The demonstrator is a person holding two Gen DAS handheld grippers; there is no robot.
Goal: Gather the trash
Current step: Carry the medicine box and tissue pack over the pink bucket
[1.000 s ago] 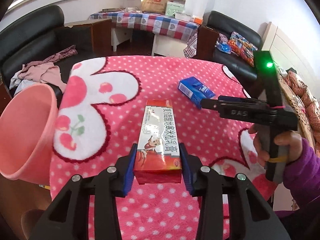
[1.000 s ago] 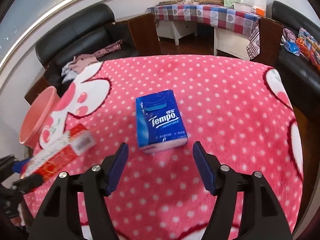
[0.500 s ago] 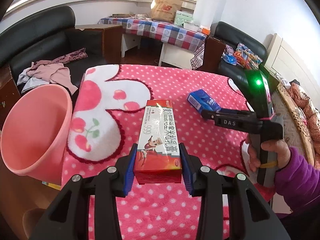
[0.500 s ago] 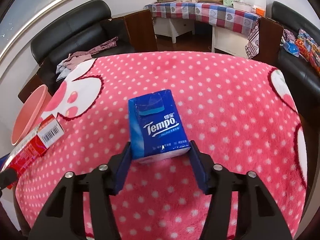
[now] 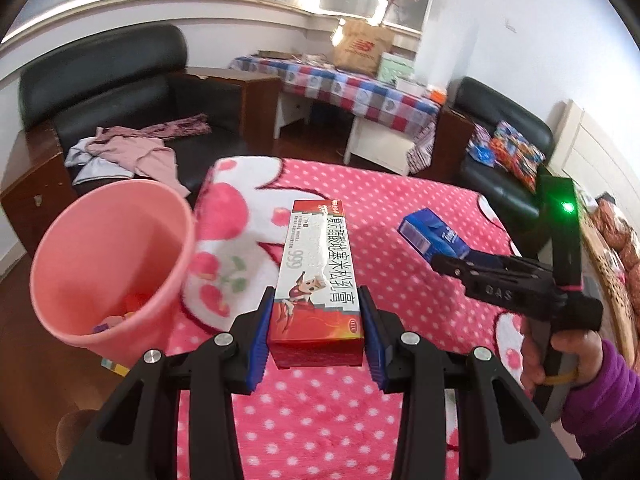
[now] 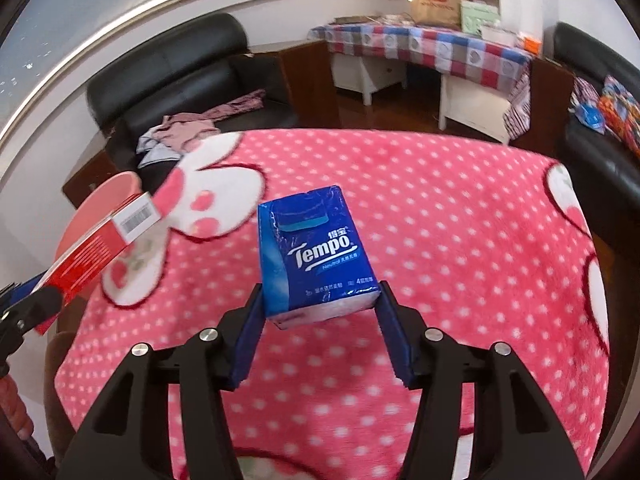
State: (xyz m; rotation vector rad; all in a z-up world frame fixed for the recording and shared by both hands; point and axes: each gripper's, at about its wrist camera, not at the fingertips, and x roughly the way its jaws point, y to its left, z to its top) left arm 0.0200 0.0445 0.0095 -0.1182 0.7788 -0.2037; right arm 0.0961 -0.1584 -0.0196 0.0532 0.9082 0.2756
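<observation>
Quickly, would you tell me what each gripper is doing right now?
Left gripper: closed on the red ointment box.
Right gripper: closed on the blue tissue pack.

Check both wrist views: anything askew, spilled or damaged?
Nothing spilled or damaged. The red box sits square in the left gripper; the blue tissue pack sits slightly skewed in the right gripper. Clothes lie heaped on the sofa.

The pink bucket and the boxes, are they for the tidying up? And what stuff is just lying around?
For the tidying:
- red box, in the left gripper
- blue tissue pack, in the right gripper
- pink bucket, with bits already in it

Just lying around:
- clothes on the black sofa
- paper bag on the checked table
- spotty pink blanket
</observation>
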